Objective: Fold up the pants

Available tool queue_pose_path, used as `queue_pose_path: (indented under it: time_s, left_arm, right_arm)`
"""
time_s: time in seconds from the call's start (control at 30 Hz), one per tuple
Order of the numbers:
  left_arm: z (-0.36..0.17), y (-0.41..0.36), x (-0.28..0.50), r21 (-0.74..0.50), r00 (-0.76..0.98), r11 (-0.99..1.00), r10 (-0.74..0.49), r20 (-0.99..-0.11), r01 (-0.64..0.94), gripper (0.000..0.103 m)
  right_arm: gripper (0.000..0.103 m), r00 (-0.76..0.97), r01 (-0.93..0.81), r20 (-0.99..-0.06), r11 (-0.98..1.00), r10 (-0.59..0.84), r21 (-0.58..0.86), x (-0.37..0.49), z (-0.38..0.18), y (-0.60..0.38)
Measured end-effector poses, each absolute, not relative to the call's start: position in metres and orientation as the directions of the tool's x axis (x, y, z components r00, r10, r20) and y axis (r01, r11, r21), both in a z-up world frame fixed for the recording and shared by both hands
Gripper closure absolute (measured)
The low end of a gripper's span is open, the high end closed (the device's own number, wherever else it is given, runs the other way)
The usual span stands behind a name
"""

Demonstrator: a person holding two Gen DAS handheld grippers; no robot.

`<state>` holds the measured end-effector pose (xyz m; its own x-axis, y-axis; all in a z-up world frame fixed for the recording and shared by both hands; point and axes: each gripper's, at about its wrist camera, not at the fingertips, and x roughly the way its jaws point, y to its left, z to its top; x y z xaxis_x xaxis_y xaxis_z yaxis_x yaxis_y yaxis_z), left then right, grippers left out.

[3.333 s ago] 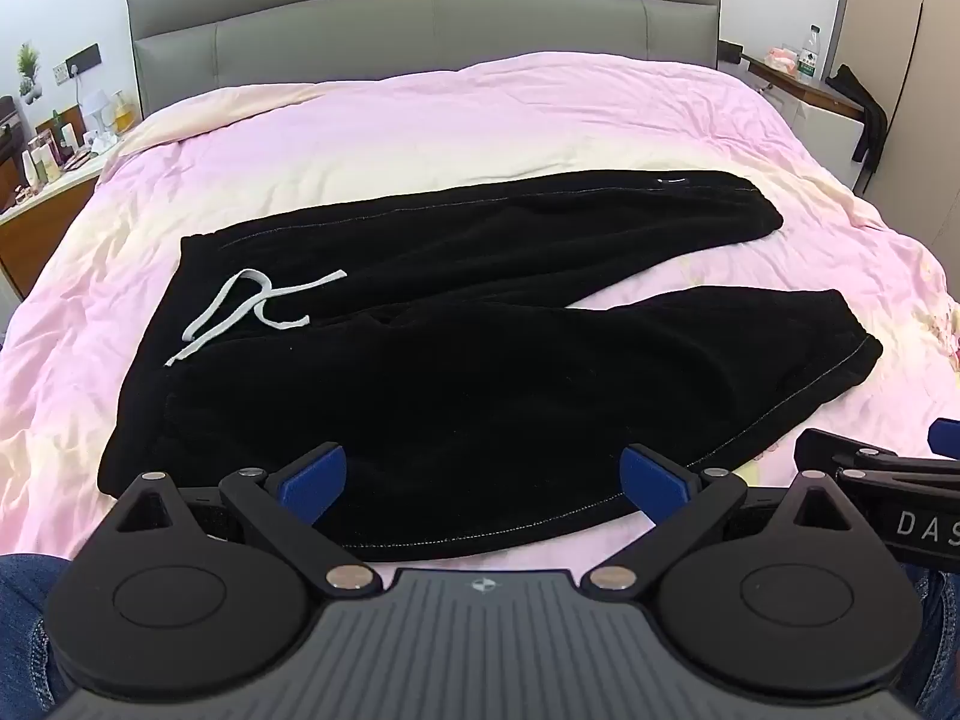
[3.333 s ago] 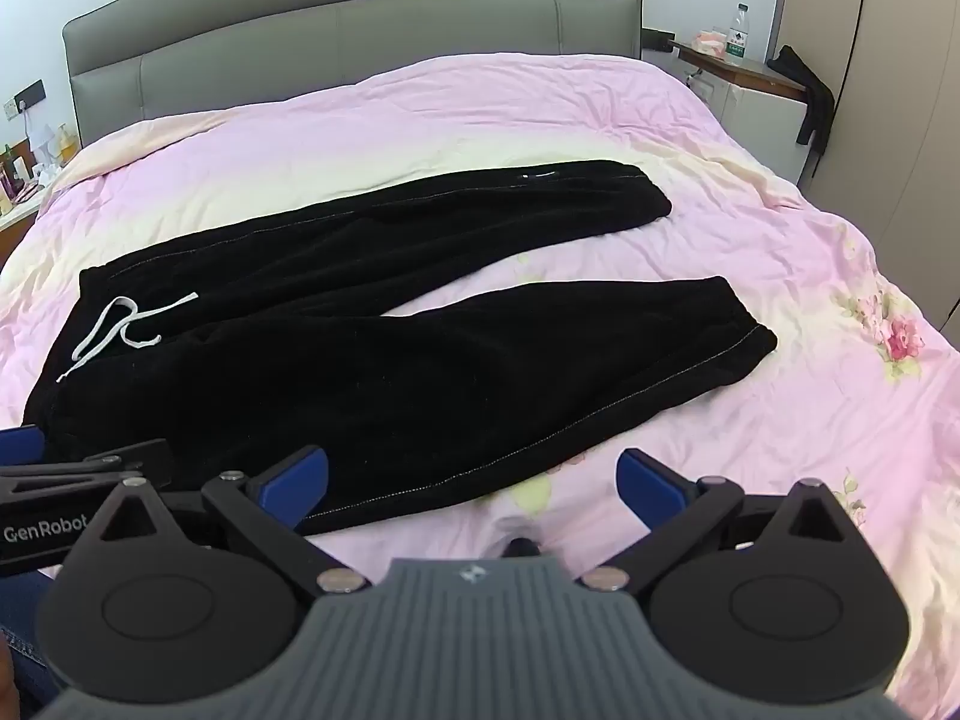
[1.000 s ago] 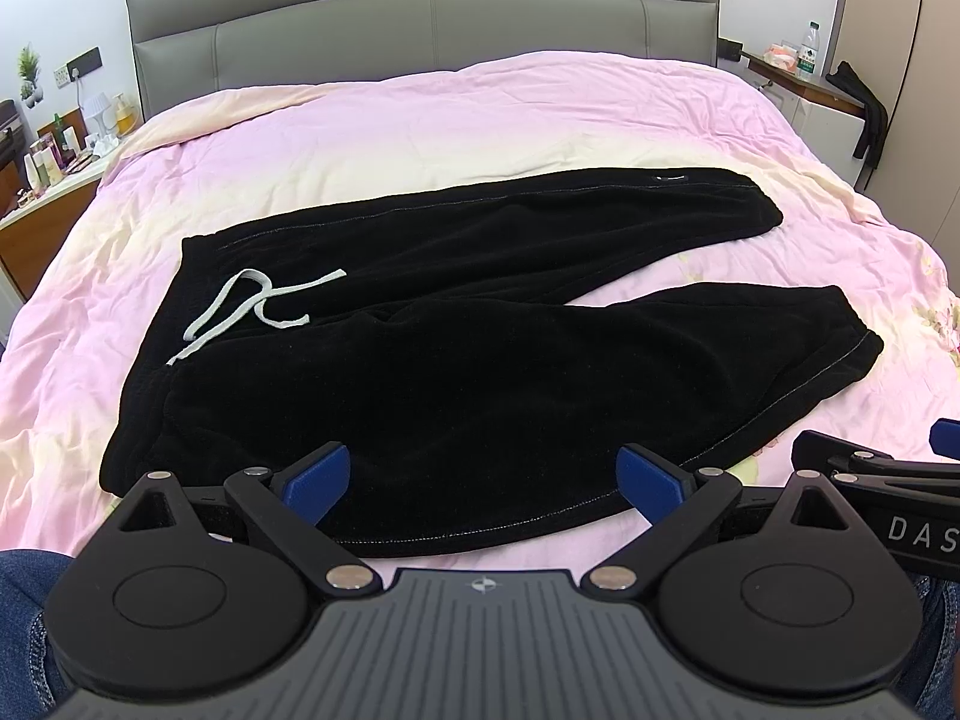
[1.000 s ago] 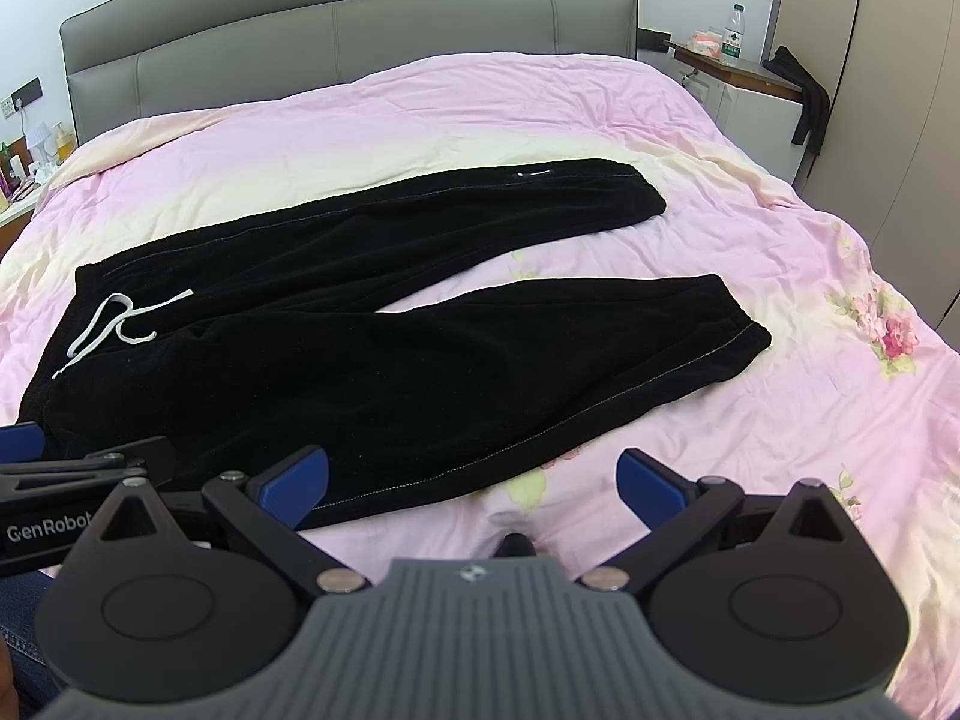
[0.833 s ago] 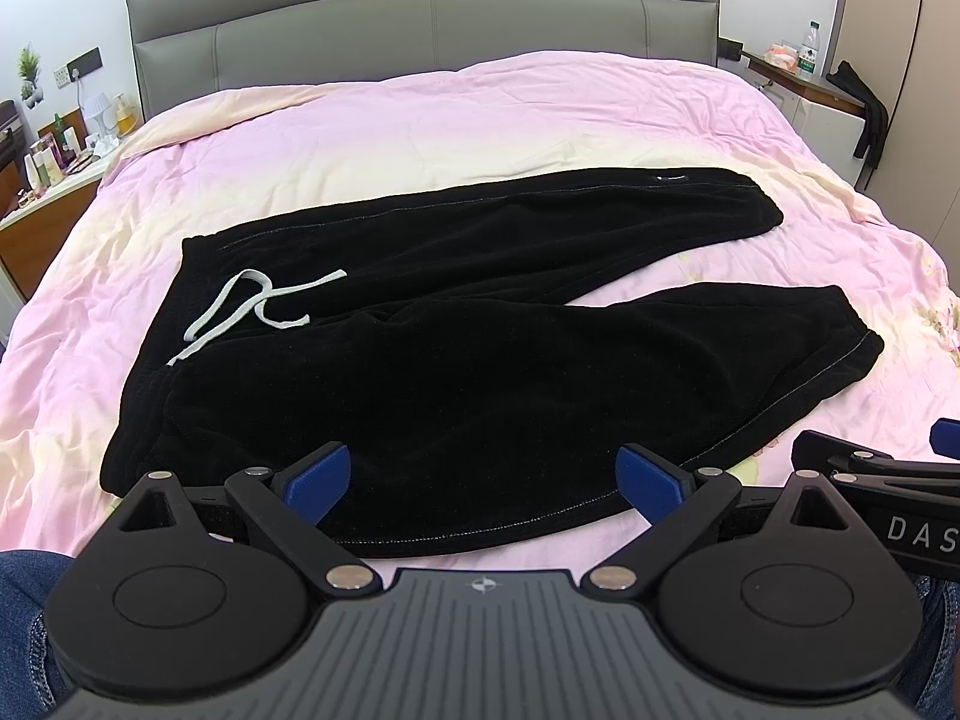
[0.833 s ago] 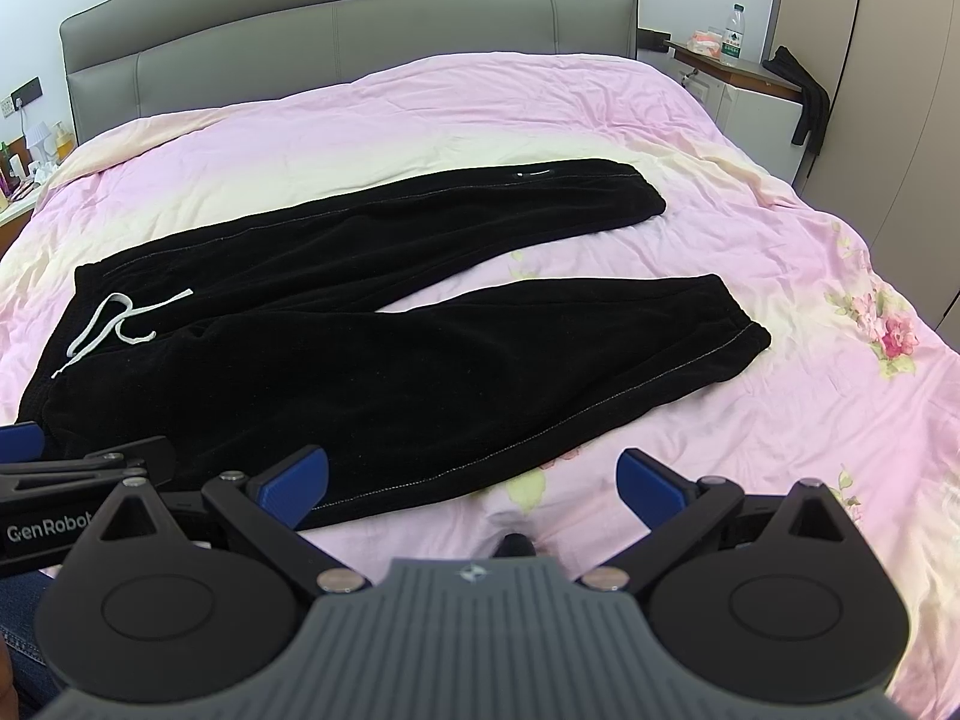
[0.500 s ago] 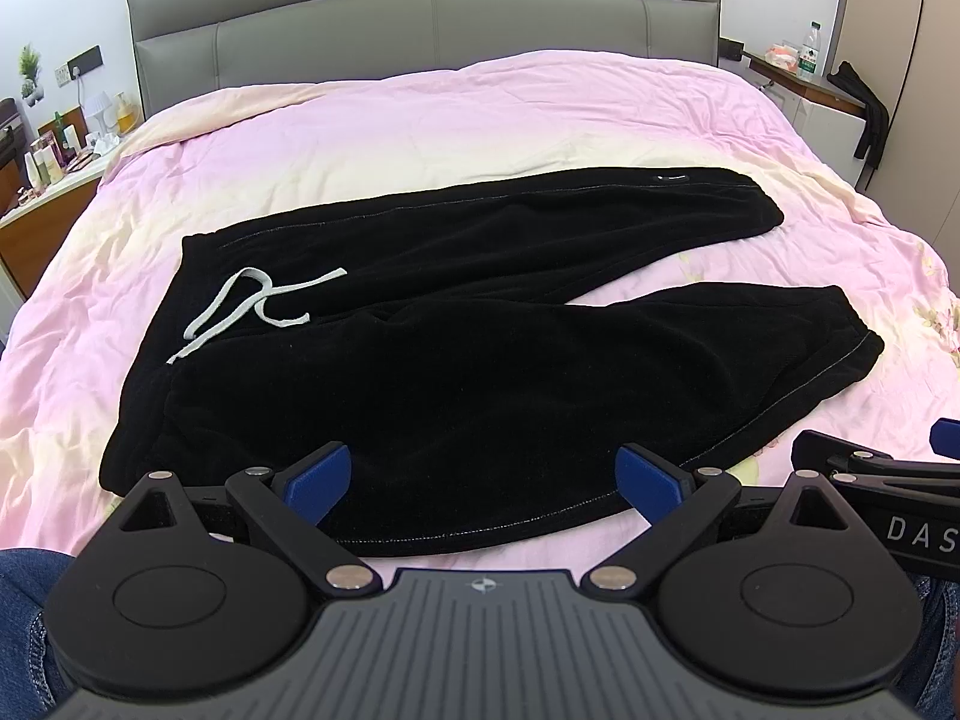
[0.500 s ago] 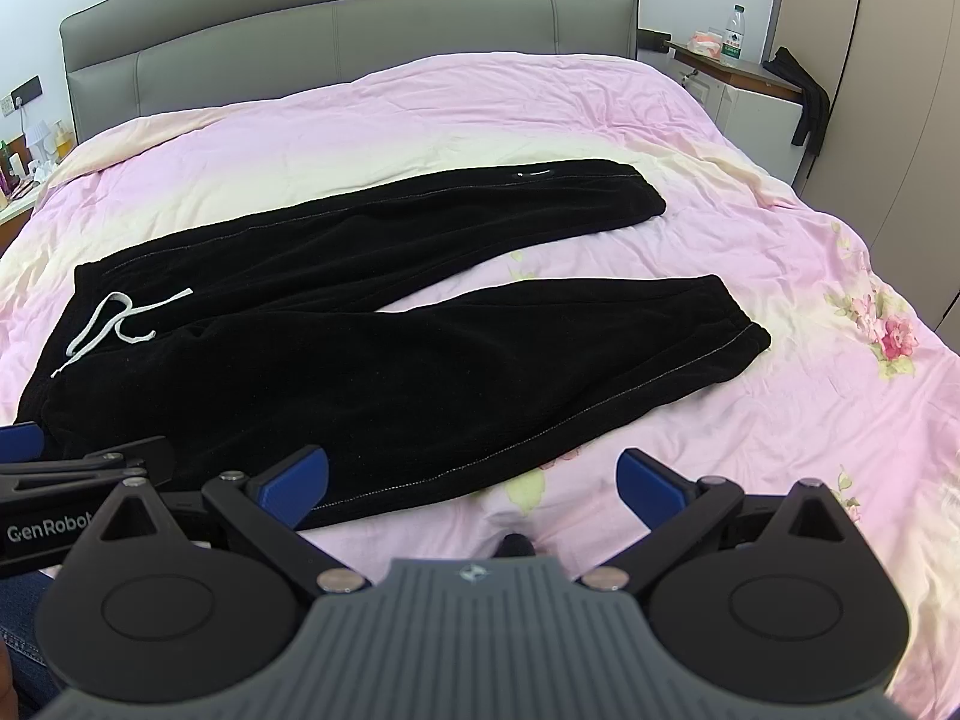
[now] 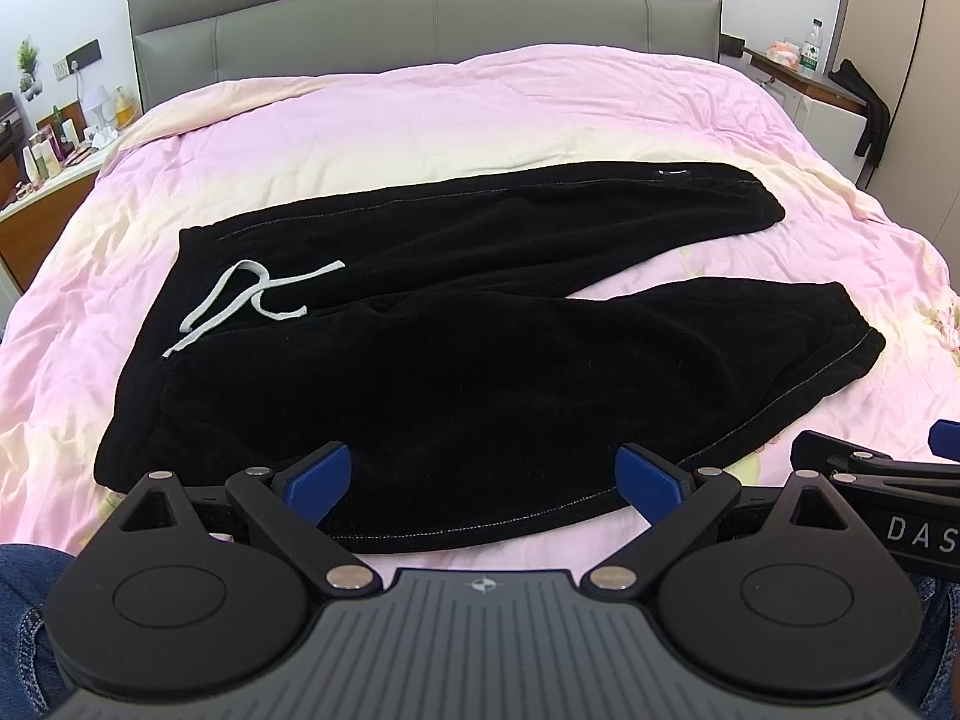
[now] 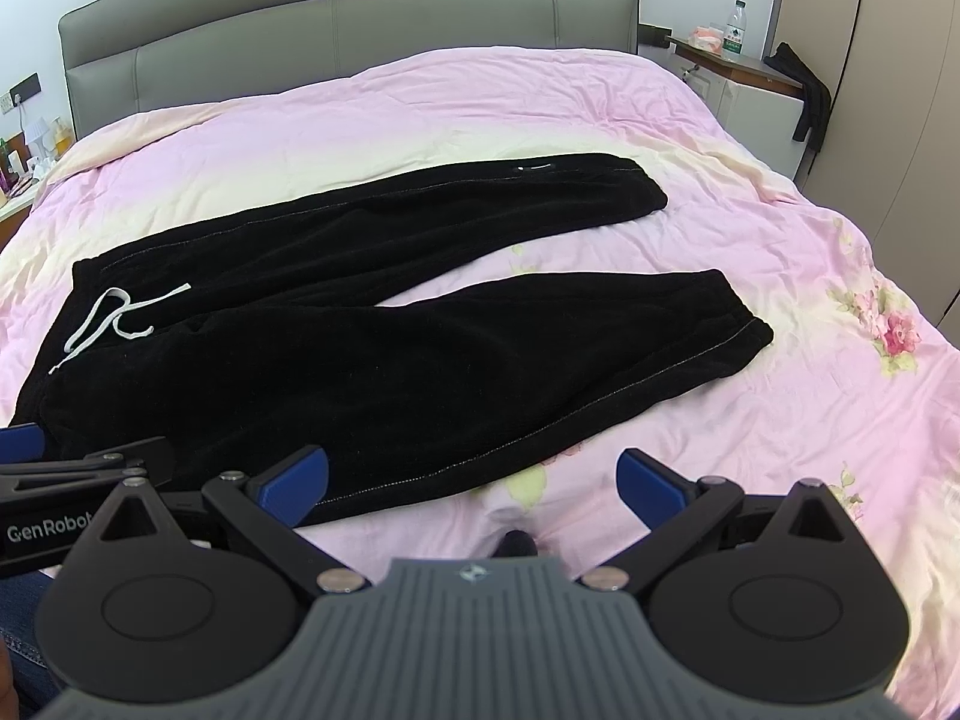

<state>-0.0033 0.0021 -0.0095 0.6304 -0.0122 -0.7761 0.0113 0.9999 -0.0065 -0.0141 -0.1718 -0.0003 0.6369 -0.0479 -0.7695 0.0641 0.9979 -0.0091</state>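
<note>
Hovering, both tongs wide open and empty, left tongs (image 9: pixel 483 471) and right tongs (image 10: pixel 471 474), low in frame; pants (image 9: pixel 456 324) lying unfolded mid-frame on bed (image 9: pixel 420 114); judging first fold pending: gripping near leg's edge.

Hidden, cropped and unreadable parts of the two wrist views

In the left wrist view, the left hand-held gripper (image 9: pixel 483 474) covers the near hem of the black velvety drawstring pants (image 9: pixel 456 372) at lower centre, and the right hand-held gripper (image 9: pixel 888 480) is cut off by the right frame edge, its white lettering breaking off after "DAS". In the right wrist view, the left hand-held gripper (image 10: pixel 72 468) is cropped at the left edge and hides the pants' waistband corner. The small bottles on the wooden bedside counter (image 9: pixel 36 210), upper left, are too small to identify, as is the label of the clear plastic bottle (image 10: pixel 733 21) at upper right.
</note>
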Motion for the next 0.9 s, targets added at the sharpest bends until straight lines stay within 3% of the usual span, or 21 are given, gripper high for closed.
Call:
queue_pose_path:
  time_s: [0.57, 0.9]
  left_arm:
    - [-0.043, 0.012, 0.024, -0.028, 0.554, 1.000, -0.016, -0.832, -0.013, 0.000]
    - [-0.080, 0.062, 0.055, -0.085, 0.473, 0.982, 0.004, -0.881, -0.166, 0.000]
  right_arm:
    - [0.005, 0.566, 0.038, -0.824, 0.999, -0.034, -0.015, 0.031, -0.043, -0.171]
    - [0.005, 0.555, 0.140, -0.826, 0.990, -0.095, -0.019, 0.101, -0.068, -0.229]
